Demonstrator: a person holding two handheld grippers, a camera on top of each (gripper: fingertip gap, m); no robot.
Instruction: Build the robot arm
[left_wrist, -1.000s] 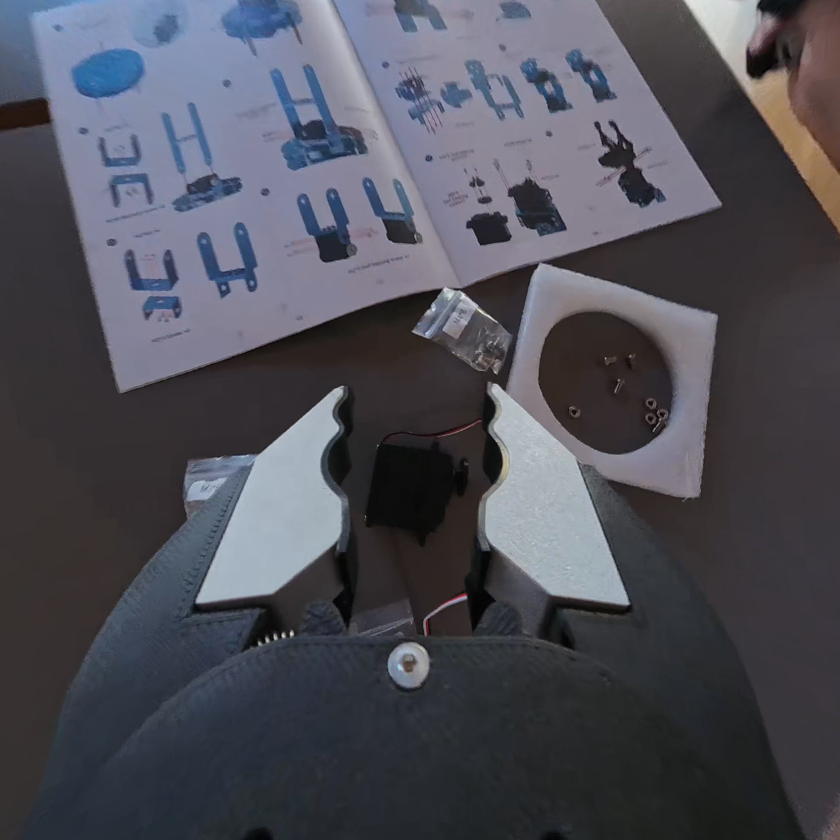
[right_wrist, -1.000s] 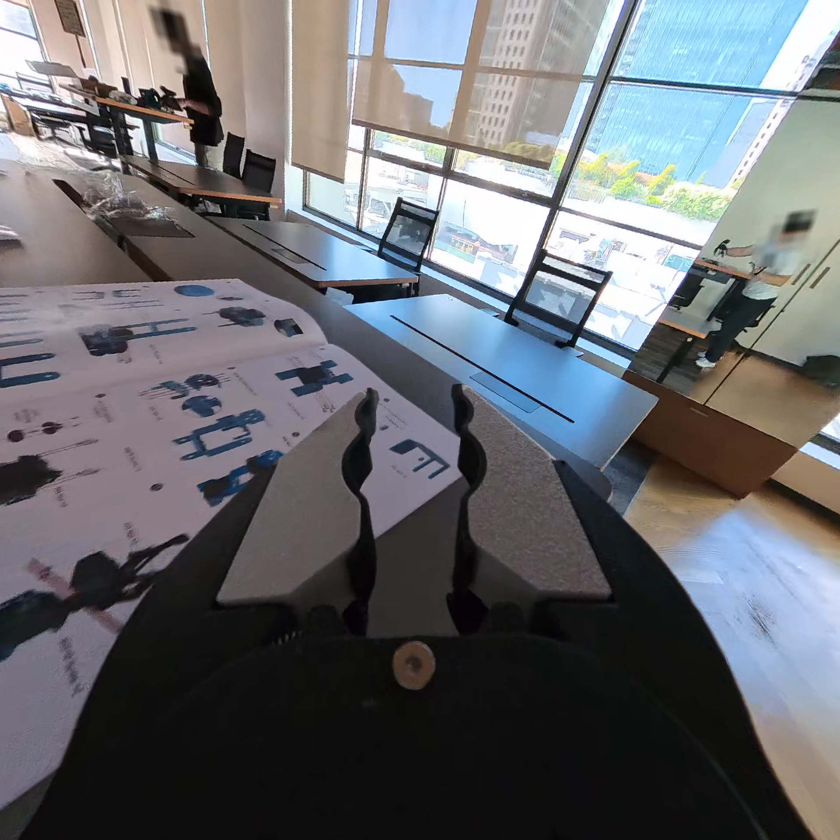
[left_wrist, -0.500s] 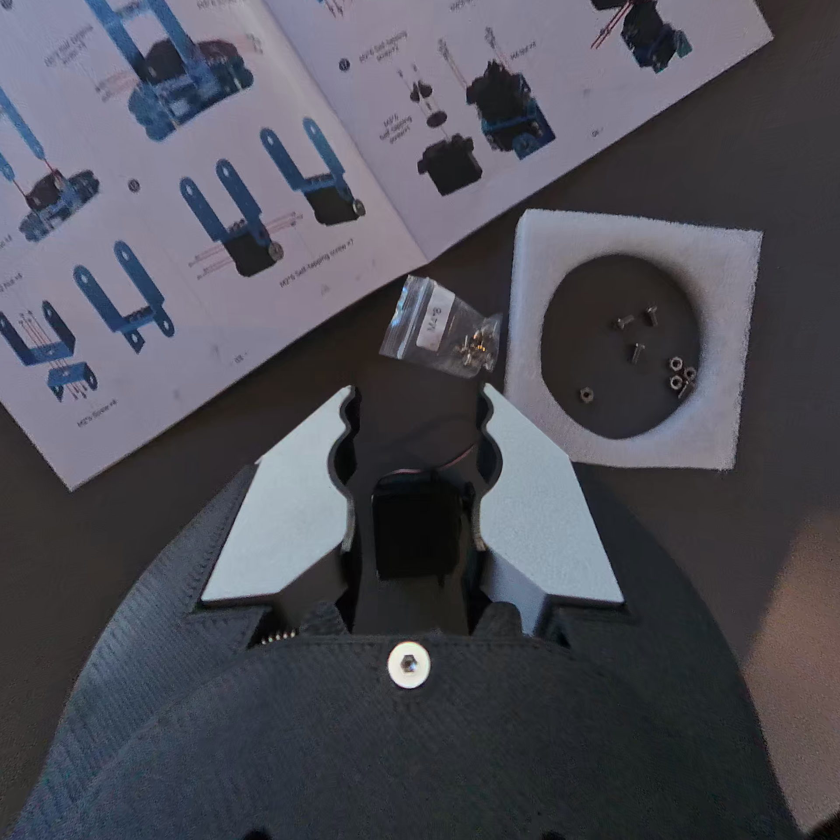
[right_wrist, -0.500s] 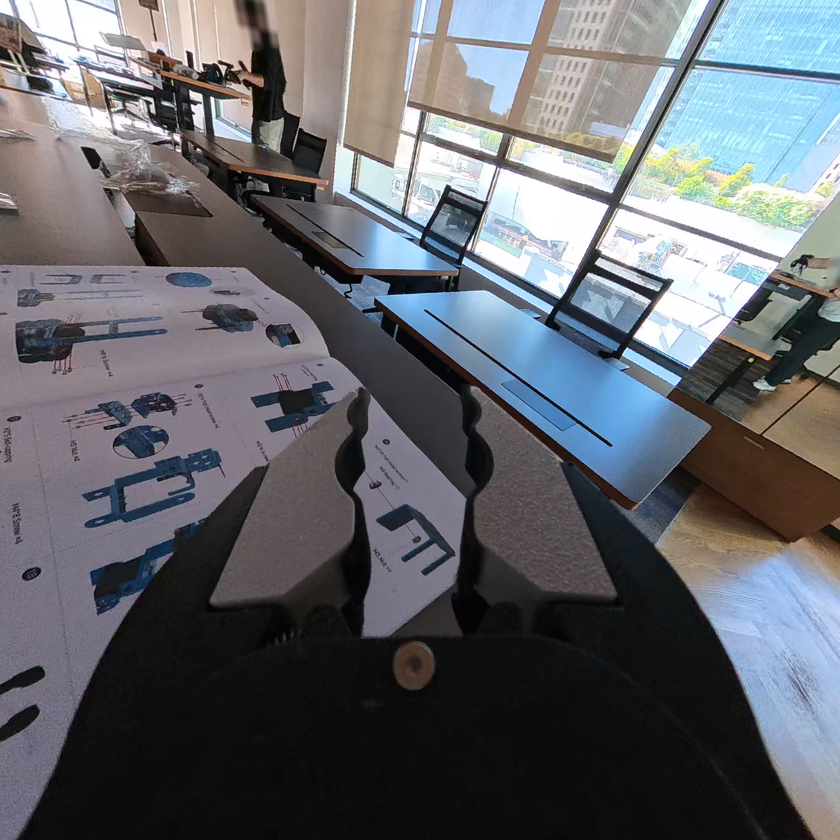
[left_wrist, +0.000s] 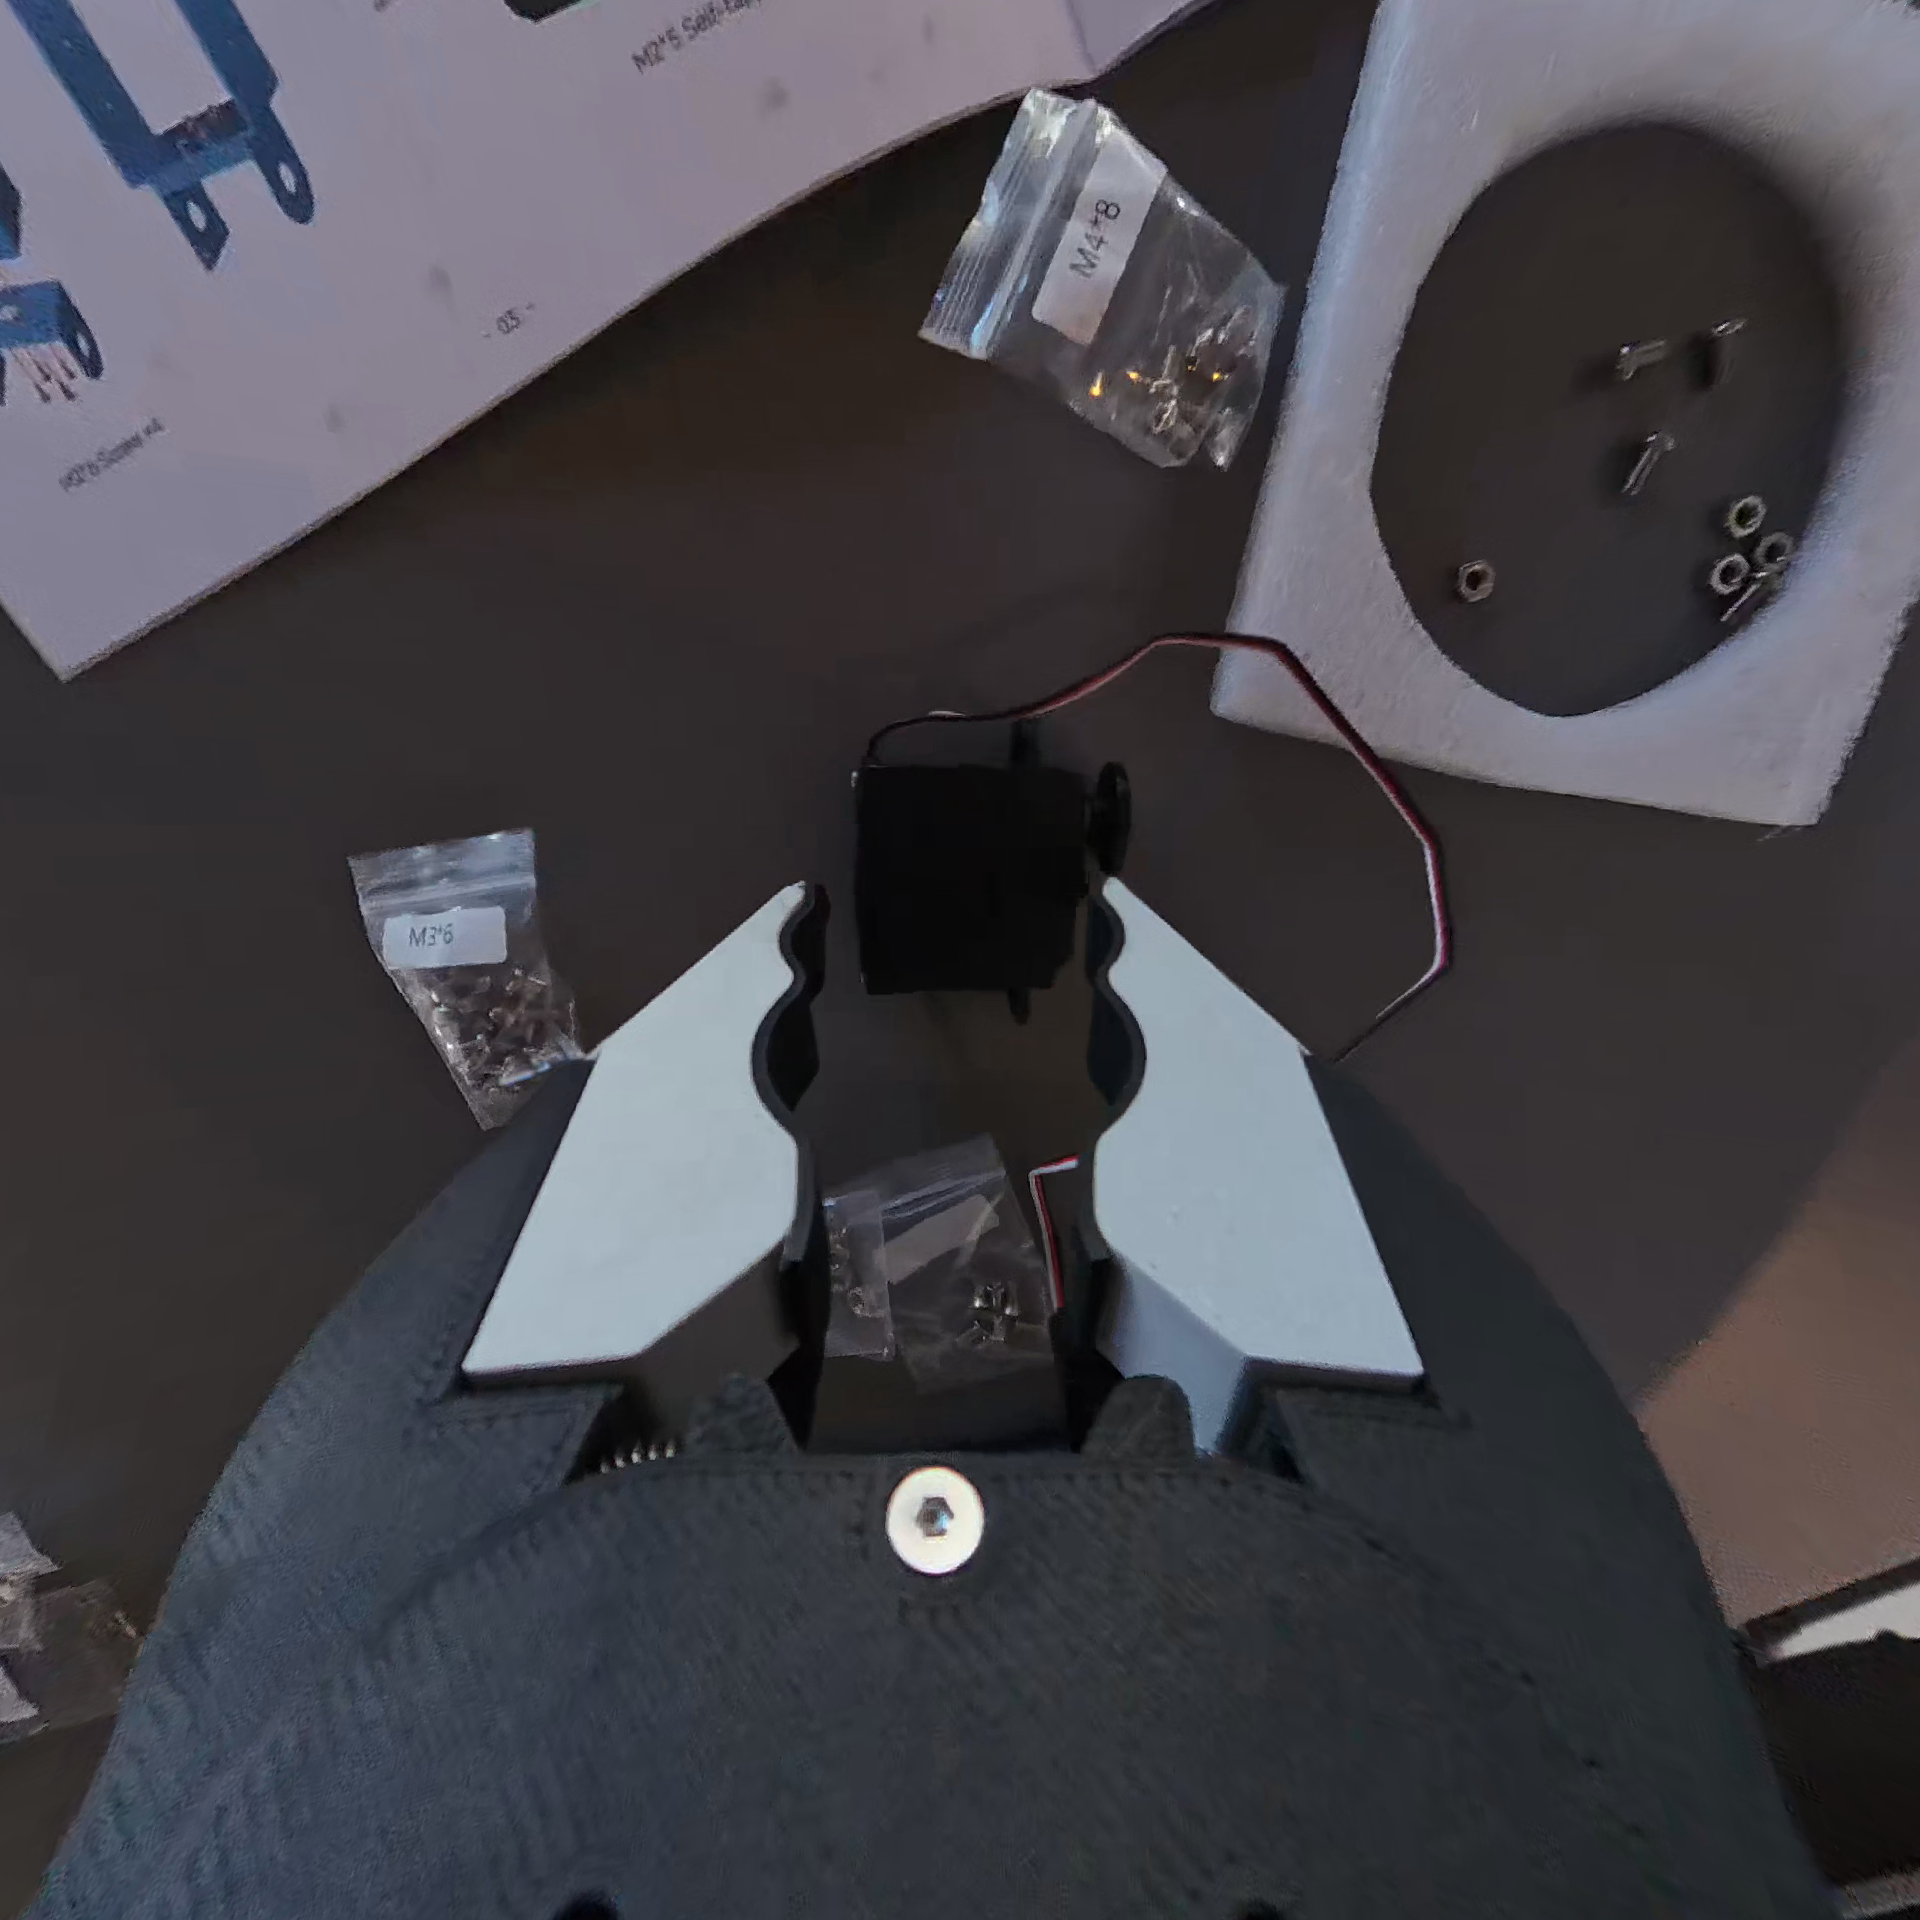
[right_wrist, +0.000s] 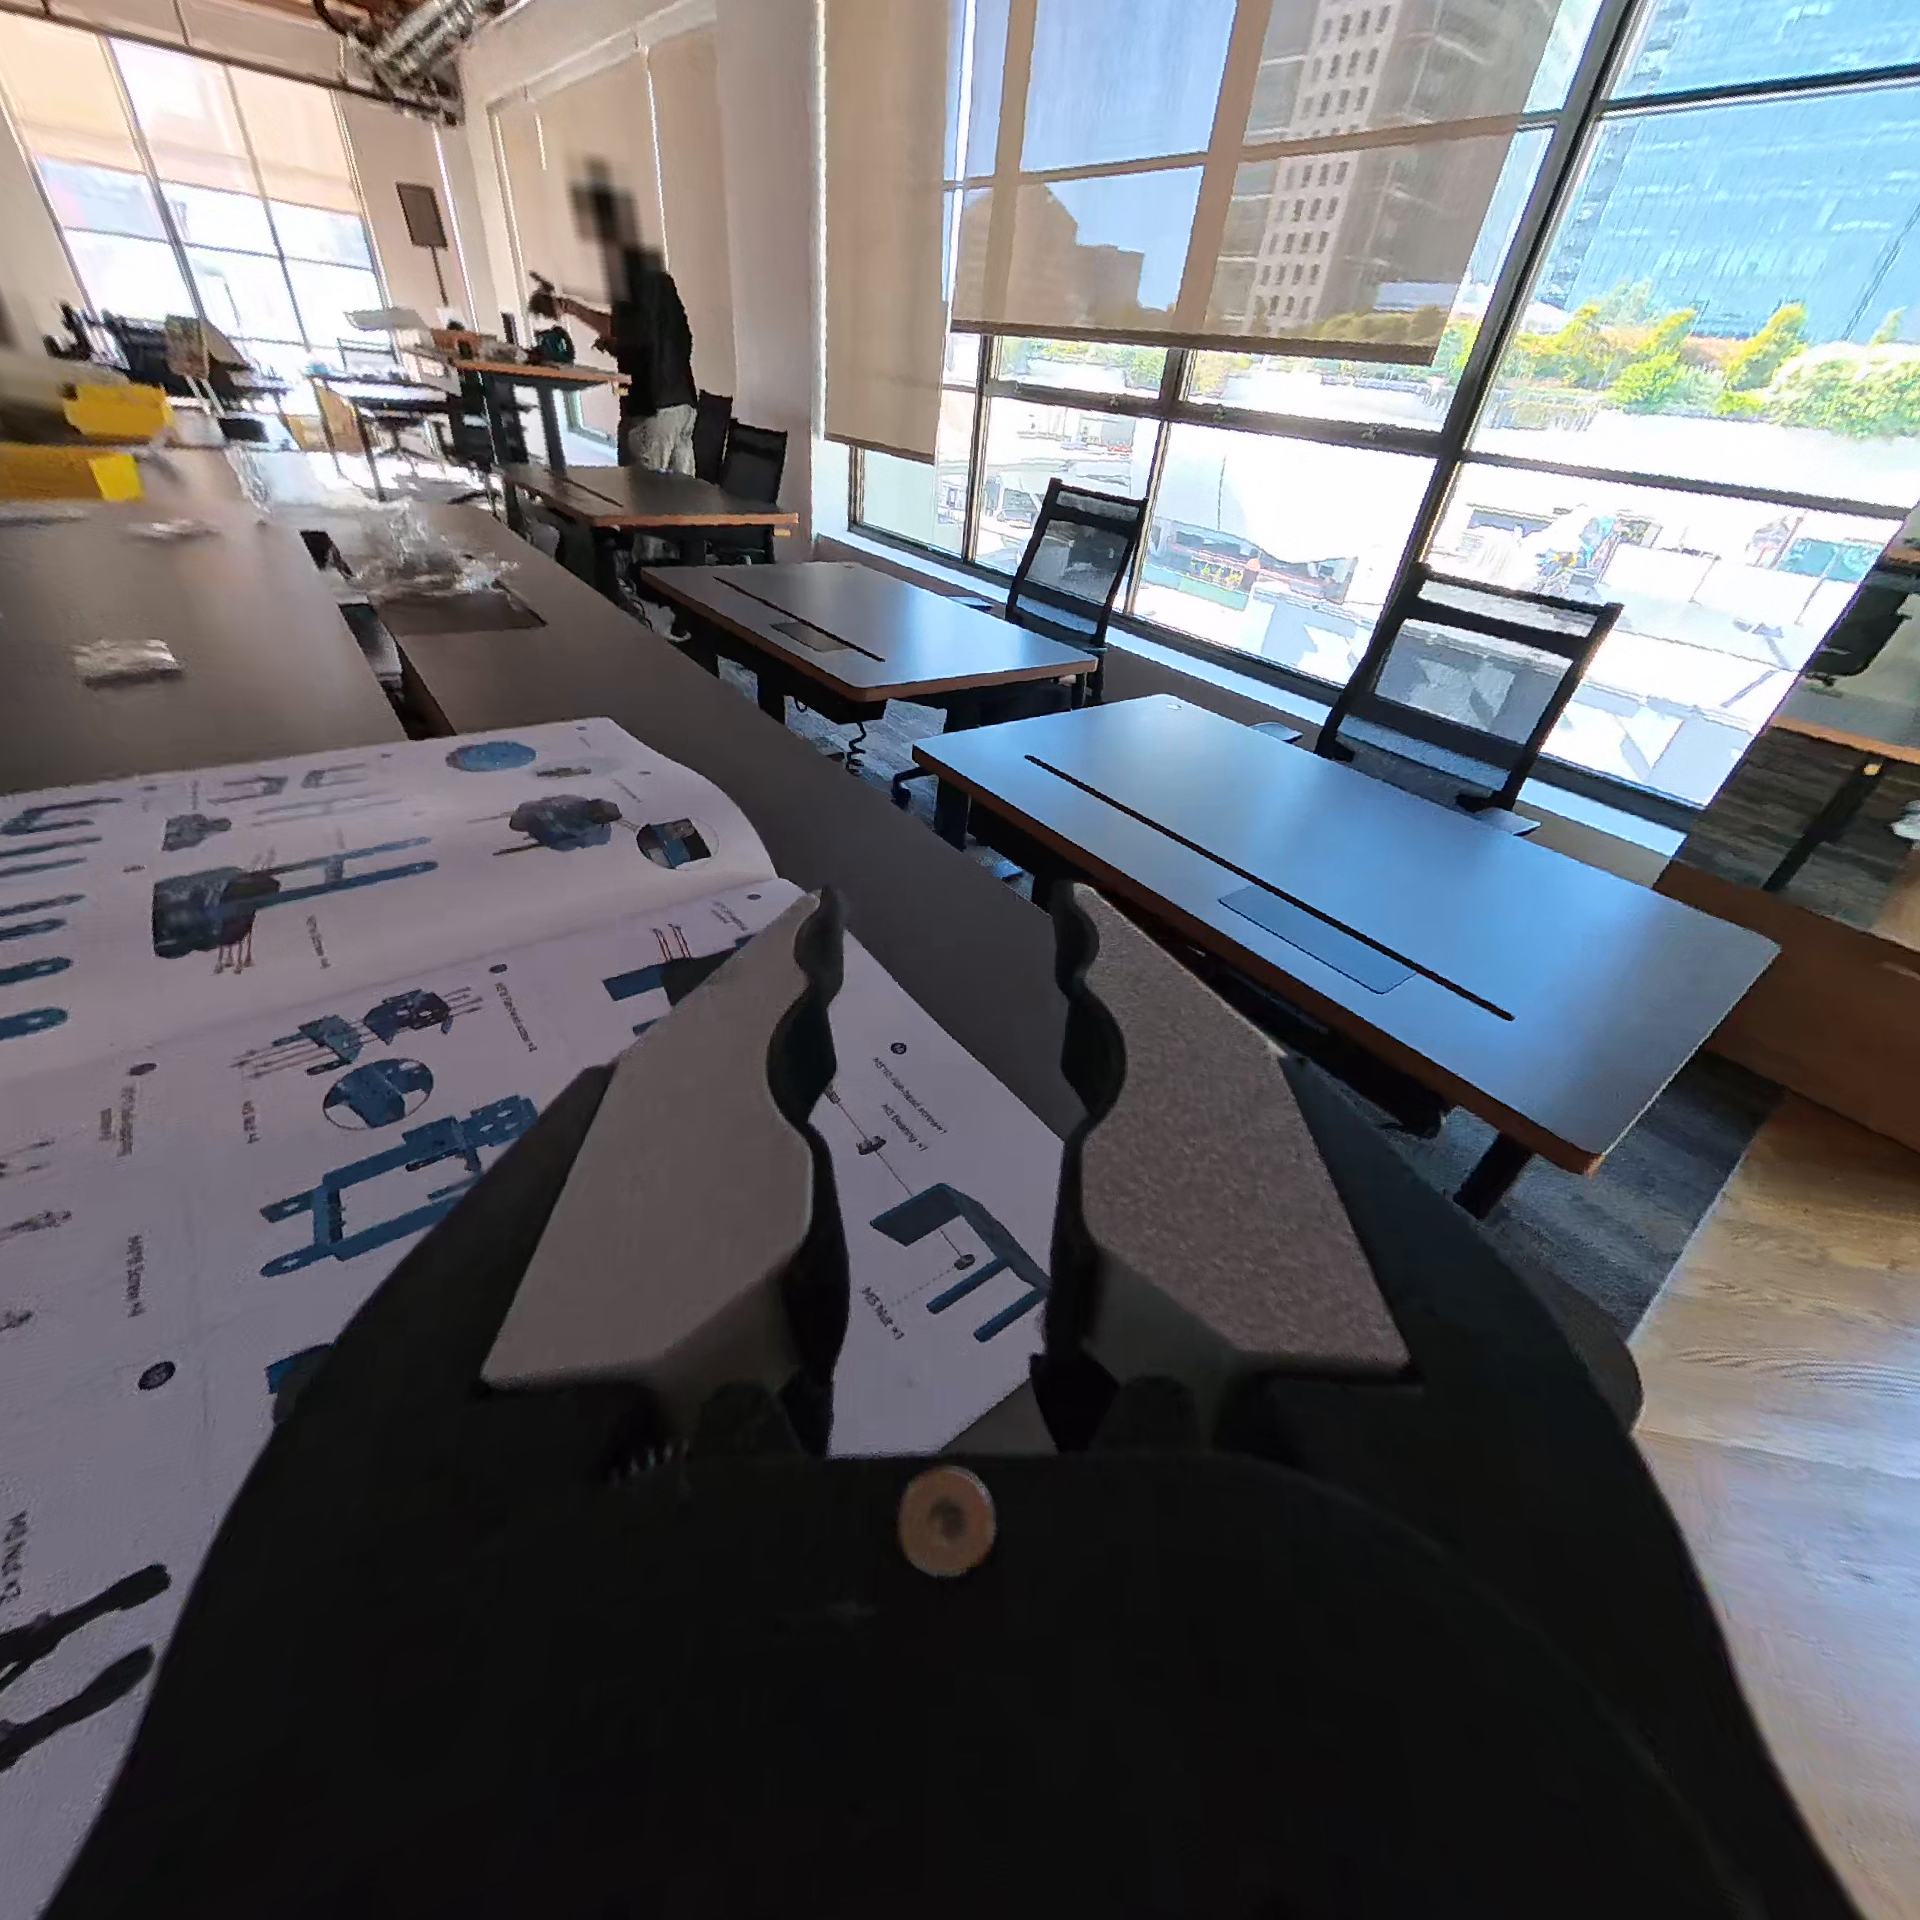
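In the left wrist view, a small black servo motor (left_wrist: 966, 883) with a red, white and black wire (left_wrist: 1403, 831) lies on the dark table. My left gripper (left_wrist: 956, 904) is open, and its fingertips stand on either side of the servo's near end with thin gaps. A small clear bag of screws (left_wrist: 925, 1257) lies on the table farther back between the fingers. My right gripper (right_wrist: 940, 914) is open and empty. It hovers over the right page of an open instruction booklet (right_wrist: 312, 987), near the table's edge.
A white foam square (left_wrist: 1330, 416) with a round hole holds loose screws and nuts (left_wrist: 1662, 457). Two more labelled screw bags (left_wrist: 1112, 281) (left_wrist: 468, 966) lie nearby, beside the booklet (left_wrist: 416, 208). Desks (right_wrist: 1351, 914), chairs and a standing person (right_wrist: 644, 353) show beyond. Tip to tip, the grippers are about 45 cm apart.
The left gripper came closer to the table, and the servo, deep between its fingers half a second ago, now lies at the fingertips. The right gripper swung left and its jaws widened slightly.
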